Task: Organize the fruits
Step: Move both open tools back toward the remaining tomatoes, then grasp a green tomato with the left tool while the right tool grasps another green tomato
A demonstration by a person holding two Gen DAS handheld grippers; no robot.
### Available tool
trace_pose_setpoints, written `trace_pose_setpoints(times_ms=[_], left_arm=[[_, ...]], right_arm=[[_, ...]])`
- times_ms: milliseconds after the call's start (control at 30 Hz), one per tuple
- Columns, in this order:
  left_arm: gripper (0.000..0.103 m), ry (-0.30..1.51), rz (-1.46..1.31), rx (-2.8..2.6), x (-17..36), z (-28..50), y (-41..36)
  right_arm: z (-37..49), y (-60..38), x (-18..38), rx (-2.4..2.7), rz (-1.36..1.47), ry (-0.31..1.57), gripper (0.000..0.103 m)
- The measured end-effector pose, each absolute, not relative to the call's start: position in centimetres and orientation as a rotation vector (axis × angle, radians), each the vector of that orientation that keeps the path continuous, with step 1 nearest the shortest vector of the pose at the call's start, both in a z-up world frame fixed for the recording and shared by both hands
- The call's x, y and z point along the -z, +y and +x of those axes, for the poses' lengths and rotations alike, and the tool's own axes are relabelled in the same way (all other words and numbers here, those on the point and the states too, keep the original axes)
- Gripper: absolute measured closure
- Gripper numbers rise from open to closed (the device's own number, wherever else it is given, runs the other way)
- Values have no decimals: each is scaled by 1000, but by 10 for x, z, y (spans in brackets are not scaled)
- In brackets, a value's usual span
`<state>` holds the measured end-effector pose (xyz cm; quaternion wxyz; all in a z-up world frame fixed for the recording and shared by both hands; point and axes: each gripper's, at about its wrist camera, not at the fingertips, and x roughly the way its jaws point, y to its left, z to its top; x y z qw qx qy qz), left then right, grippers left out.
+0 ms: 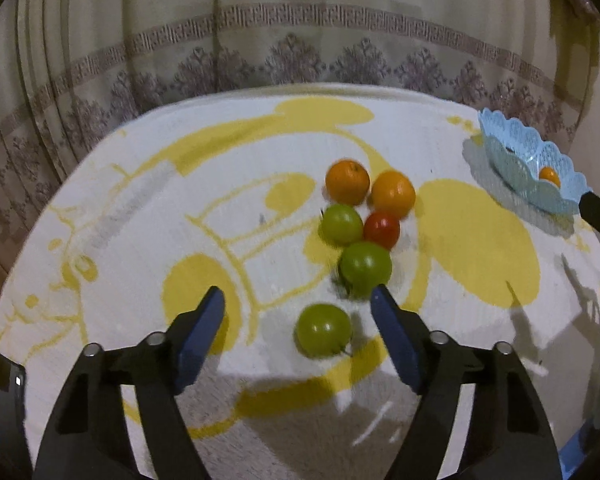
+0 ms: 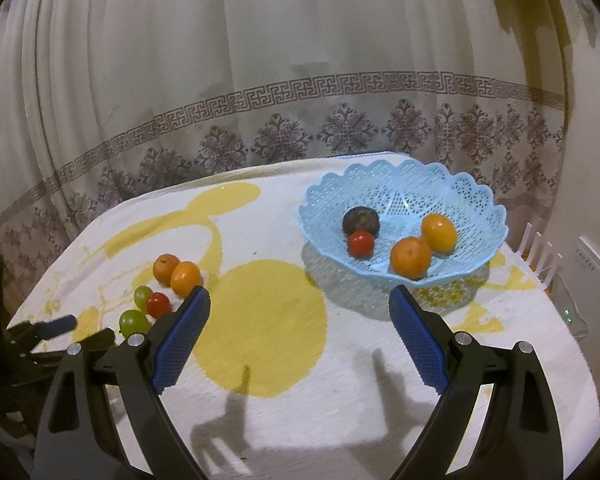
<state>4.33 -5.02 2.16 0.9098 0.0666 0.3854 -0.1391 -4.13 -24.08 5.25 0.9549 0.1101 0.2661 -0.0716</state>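
In the left wrist view my left gripper (image 1: 298,294) is open and empty above the table. A green fruit (image 1: 324,330) lies between its fingers, just below the tips. Beyond it lie two more green fruits (image 1: 365,267) (image 1: 341,224), a red one (image 1: 382,229) and two oranges (image 1: 347,181) (image 1: 393,194). In the right wrist view my right gripper (image 2: 300,294) is open and empty, in front of the blue lattice basket (image 2: 476,200). The basket holds two oranges (image 2: 411,257) (image 2: 439,232), a red fruit (image 2: 361,243) and a dark fruit (image 2: 360,220).
The table wears a white cloth with yellow patterns (image 2: 268,320). A patterned curtain (image 2: 300,100) hangs behind it. The loose fruit cluster (image 2: 168,288) and the left gripper's fingers (image 2: 58,326) show at the left of the right wrist view. The basket also shows in the left wrist view (image 1: 512,148).
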Motion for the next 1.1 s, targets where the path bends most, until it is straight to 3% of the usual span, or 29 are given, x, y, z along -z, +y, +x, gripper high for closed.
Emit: trace_pose_setpoints(times_ms=[100,167,367,833,933,1100], left_arm=[[38,821,121,304,-15,45,-50],[50,838,112,313,-11,47,-49],[74,834,108,375,-10,43,-52],[74,682,50,202,-43,37,2],[74,664,48,172,-44,36,14],[74,646,12,139,-44,37,31]], right_arm=[[-38,-235,-51,137,217,552,11],[-36,-231,-49,131,212,559,11],[-28,-222,-46,94,218,588,11],[5,-162,-34,-79,211,698,11],[17,-141,-30,-120,197,729,19],[39,-112,-17,-160,195,798,43]])
